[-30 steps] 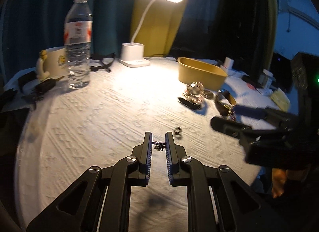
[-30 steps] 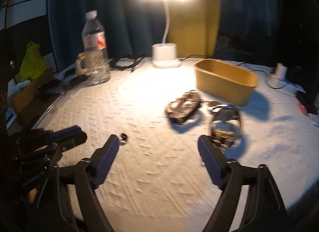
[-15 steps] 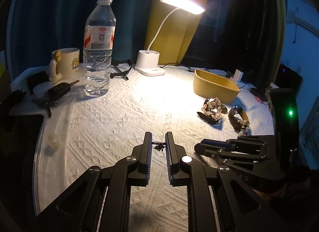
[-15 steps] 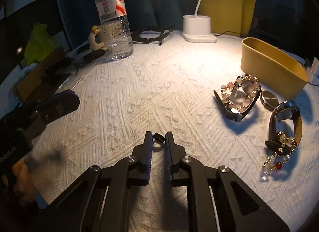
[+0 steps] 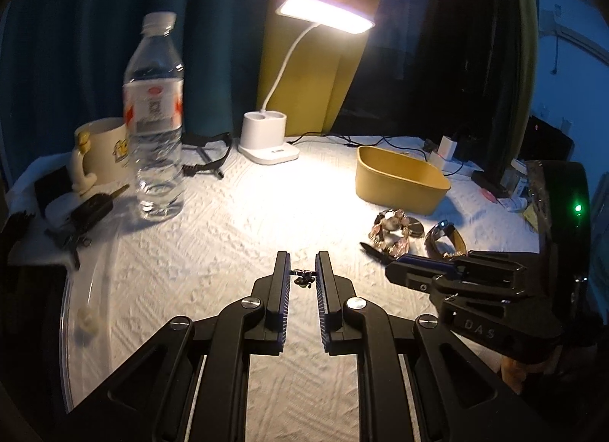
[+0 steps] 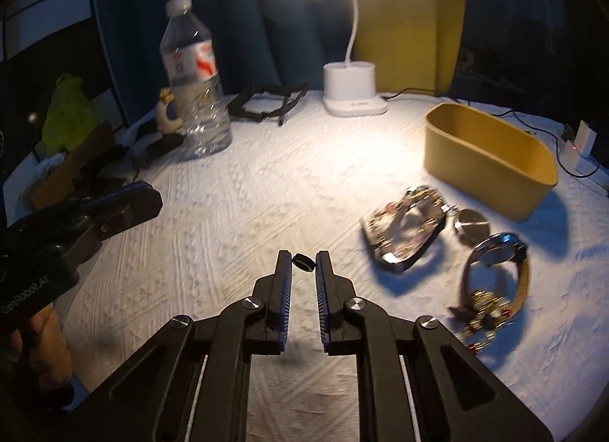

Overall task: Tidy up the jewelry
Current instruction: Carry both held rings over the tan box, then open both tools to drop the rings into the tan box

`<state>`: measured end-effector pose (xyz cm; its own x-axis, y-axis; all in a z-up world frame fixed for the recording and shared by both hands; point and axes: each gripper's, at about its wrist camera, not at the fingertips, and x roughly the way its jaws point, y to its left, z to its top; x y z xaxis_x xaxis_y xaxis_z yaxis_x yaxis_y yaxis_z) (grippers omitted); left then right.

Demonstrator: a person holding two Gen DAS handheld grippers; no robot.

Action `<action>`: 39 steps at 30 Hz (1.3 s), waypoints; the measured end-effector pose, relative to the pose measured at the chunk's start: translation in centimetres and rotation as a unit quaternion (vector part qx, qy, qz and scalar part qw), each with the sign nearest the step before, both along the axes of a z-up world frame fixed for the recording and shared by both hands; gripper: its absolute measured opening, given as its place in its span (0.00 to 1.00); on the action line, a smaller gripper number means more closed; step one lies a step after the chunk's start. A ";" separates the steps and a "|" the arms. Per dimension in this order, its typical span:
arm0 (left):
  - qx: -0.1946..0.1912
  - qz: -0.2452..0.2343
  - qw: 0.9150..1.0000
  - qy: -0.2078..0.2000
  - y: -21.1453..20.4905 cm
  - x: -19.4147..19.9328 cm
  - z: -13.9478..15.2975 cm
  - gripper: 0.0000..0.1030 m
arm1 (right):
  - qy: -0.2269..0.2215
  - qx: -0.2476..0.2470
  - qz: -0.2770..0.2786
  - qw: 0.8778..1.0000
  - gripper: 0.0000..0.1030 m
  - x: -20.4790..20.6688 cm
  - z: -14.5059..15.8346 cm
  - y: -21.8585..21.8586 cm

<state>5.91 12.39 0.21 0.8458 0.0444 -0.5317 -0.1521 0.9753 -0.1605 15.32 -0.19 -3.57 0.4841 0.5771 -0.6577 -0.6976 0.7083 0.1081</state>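
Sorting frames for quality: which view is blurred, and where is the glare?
Right wrist view: motion blur smears the bead bracelet and watch. Left wrist view: sharper; desk lamp head blows out white, edges fall dark. Both bend straight lines, fisheye.

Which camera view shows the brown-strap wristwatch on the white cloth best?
The right wrist view. There the brown-strap wristwatch stands near, with its round face and looped strap visible, though slightly blurred. In the left wrist view the wristwatch is smaller, and the right gripper covers its lower part.
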 end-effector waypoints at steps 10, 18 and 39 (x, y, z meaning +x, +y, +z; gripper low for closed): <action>0.026 -0.036 0.999 -0.006 -3.3 4.8 2.1 0.14 | -0.017 0.030 -0.049 0.998 0.12 3.7 1.8 -4.6; 0.036 -0.059 0.998 0.001 -5.9 10.3 2.8 0.14 | -0.033 0.046 -0.087 0.995 0.12 8.6 2.8 -7.9; 0.033 -0.087 0.995 0.022 -9.8 23.5 1.3 0.14 | -0.034 0.065 -0.076 0.994 0.12 16.7 2.3 -11.4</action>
